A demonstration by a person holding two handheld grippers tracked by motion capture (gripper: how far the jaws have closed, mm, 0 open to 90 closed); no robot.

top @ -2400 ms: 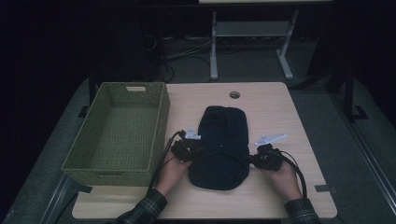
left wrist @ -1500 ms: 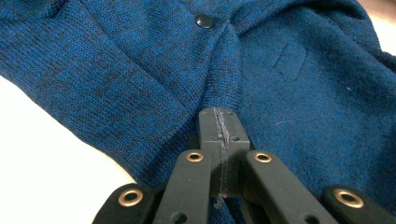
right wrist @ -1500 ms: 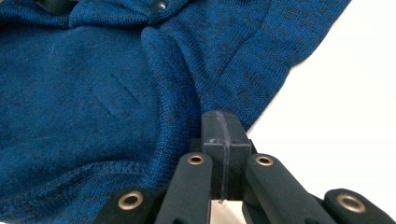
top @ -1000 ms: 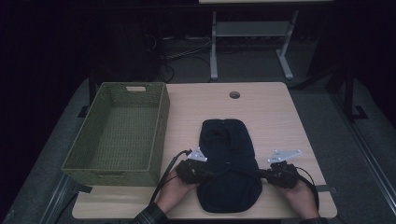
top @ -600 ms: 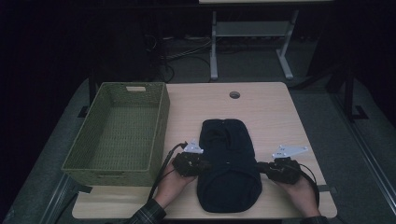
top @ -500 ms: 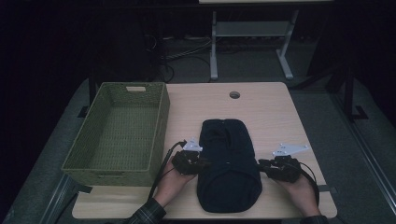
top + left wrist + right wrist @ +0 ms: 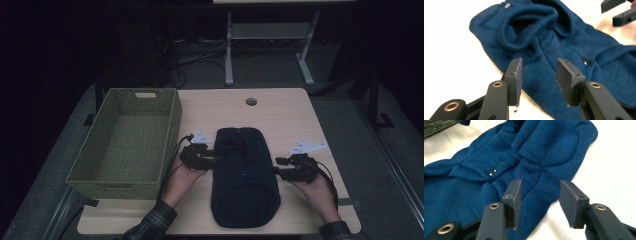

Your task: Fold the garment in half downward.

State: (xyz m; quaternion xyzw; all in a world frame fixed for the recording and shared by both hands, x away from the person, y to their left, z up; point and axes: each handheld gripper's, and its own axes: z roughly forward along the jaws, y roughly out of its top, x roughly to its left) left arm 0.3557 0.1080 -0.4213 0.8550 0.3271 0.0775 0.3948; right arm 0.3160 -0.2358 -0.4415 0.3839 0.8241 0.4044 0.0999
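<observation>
A dark blue knit garment [image 7: 244, 180] lies flat on the counter [image 7: 280, 107], its long axis running away from the person; everything else is placed by it.

Nearest, the person's two hands come in at the garment's near half, one on each side. The left tongs [image 7: 212, 159] sit at the garment's left edge, tips pointing in toward the cloth. Their jaws have just been opening and now stand partly apart with nothing between them; in the left gripper view [image 7: 539, 75] the cloth [image 7: 554, 47] lies beyond and below the pads, untouched. The right tongs [image 7: 276, 167] sit at the garment's right edge, pointing in the same way. Their jaws too have just been opening, and the right gripper view [image 7: 539, 195] shows bare pads over the garment's edge [image 7: 524, 160], gripping nothing.

A small metal snap [image 7: 492, 172] shows on the garment's middle.

Left of the garment, just beyond the left hand, stands a green woven basket [image 7: 100, 160]. Past the garment's far end, a round hole [image 7: 251, 101] sits in the counter.
</observation>
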